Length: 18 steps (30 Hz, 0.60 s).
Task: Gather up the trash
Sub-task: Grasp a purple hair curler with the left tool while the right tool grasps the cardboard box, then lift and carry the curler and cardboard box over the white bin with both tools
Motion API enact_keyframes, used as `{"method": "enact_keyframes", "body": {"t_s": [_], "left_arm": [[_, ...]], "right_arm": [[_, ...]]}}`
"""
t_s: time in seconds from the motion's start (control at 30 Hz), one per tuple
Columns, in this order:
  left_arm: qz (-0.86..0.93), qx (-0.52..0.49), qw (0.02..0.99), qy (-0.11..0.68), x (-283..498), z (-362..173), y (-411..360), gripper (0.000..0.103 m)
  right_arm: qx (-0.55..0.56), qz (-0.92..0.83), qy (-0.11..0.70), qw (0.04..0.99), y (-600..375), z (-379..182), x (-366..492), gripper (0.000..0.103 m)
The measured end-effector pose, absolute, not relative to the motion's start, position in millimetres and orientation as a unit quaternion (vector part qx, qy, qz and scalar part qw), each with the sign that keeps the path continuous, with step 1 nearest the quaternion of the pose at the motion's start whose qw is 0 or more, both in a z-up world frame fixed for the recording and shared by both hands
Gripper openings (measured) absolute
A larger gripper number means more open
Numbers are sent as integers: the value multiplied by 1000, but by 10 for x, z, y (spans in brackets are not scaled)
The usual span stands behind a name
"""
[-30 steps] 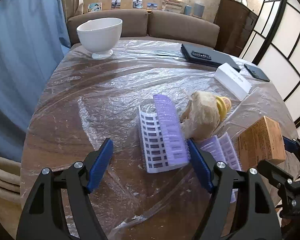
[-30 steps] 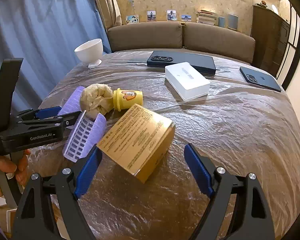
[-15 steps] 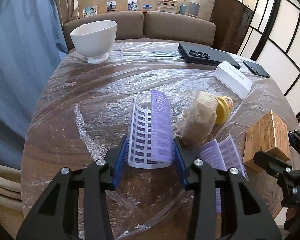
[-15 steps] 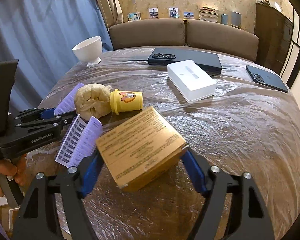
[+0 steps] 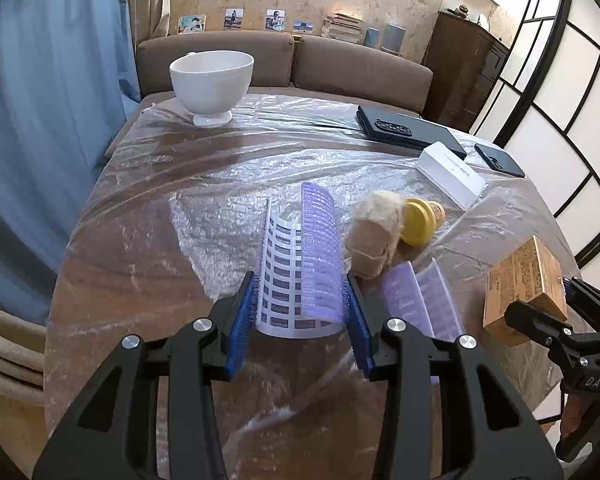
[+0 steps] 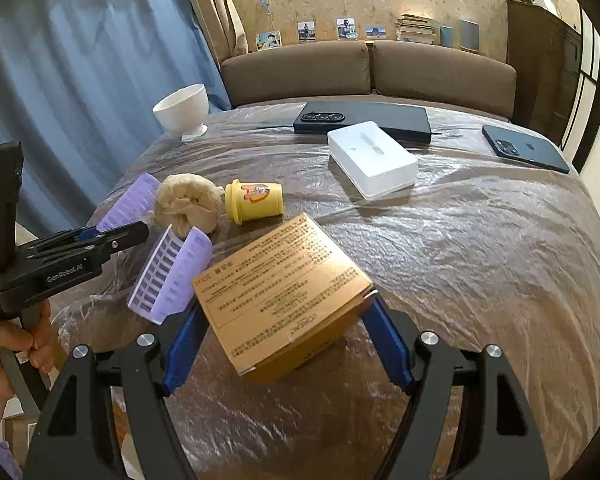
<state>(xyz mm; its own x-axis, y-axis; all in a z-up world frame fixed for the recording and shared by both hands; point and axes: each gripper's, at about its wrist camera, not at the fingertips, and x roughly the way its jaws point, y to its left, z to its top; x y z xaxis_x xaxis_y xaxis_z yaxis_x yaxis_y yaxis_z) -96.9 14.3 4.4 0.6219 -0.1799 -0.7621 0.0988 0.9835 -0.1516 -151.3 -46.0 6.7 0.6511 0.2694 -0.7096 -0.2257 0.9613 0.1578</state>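
Observation:
My left gripper [image 5: 300, 312] is shut on a curled purple-and-white plastic tray [image 5: 300, 264], squeezed between its blue pads. My right gripper [image 6: 284, 336] is shut on a tan cardboard box [image 6: 280, 292], tilted and lifted a little off the table; the box also shows in the left wrist view [image 5: 524, 280]. A second purple tray [image 6: 172, 276] lies between the two grippers. A crumpled beige paper wad [image 6: 188, 204] and a small yellow cup [image 6: 256, 200] on its side lie just beyond.
The round table [image 6: 480, 260] is covered in clear plastic film. A white bowl [image 5: 212, 80] stands at the far left. A black flat case [image 6: 364, 120], a white box [image 6: 372, 158] and a dark phone [image 6: 524, 148] lie at the back. A brown sofa stands behind.
Both grippers closed: the left one on the curled purple tray, the right one on the cardboard box. Both have risen slightly with their loads.

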Motion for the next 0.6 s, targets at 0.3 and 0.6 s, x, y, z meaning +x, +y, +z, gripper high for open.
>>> {"method": "enact_keyframes", "body": {"t_s": [0.3, 0.6], "left_arm": [[-76, -40, 896, 435, -1139, -14, 115, 44], [-73, -21, 894, 441, -1269, -100, 74, 69]], "right_arm": [[32, 134, 397, 907, -514, 45, -1640, 74], [24, 123, 402, 907, -522, -27, -1674, 74]]}}
